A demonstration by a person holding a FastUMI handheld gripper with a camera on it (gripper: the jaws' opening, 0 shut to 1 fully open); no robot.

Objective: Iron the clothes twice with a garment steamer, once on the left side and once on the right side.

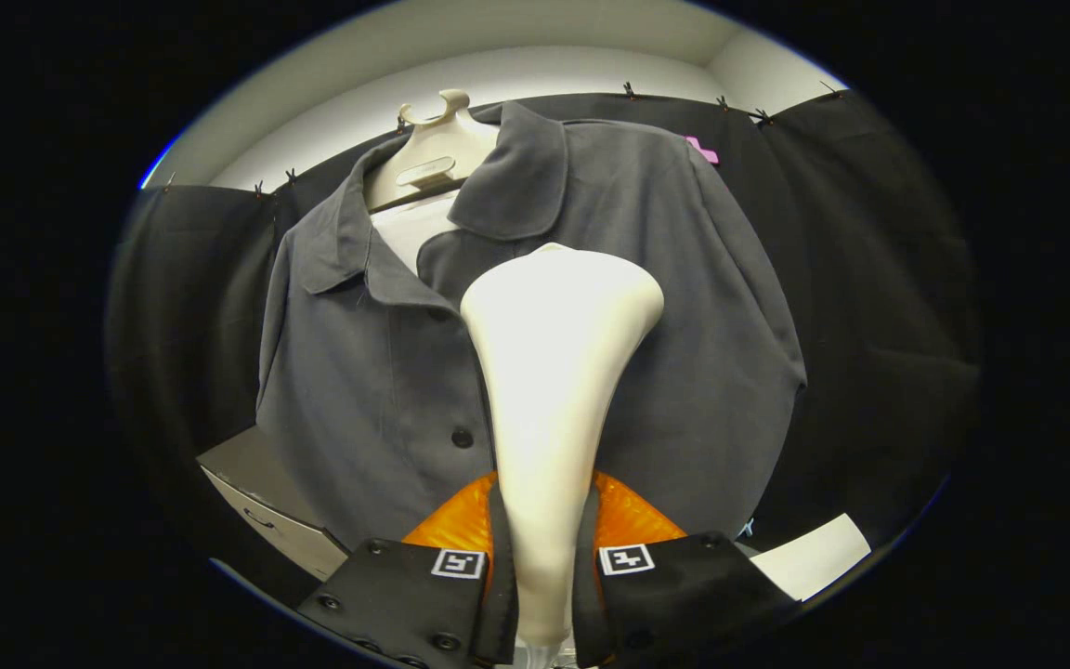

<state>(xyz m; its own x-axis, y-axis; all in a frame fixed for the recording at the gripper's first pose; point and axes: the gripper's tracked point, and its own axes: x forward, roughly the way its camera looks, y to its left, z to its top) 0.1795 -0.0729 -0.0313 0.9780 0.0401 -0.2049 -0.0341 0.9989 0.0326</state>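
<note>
Garment steamer (549,372): cream head pinched at its narrow neck between the jaws of the gripper (542,557), raised before the grey shirt (665,307) on its hanger (433,149). The smooth, rigid neck probably suits gripping; the cloth looks soft and yielding.

We see the gripper (544,567) clamped on the cream steamer (554,372), both fingers (461,557) pressing its handle. Its head points to 12 o'clock against the grey shirt (684,353), just right of the buttons (463,437). The shirt hangs on a hanger (433,149).
</note>
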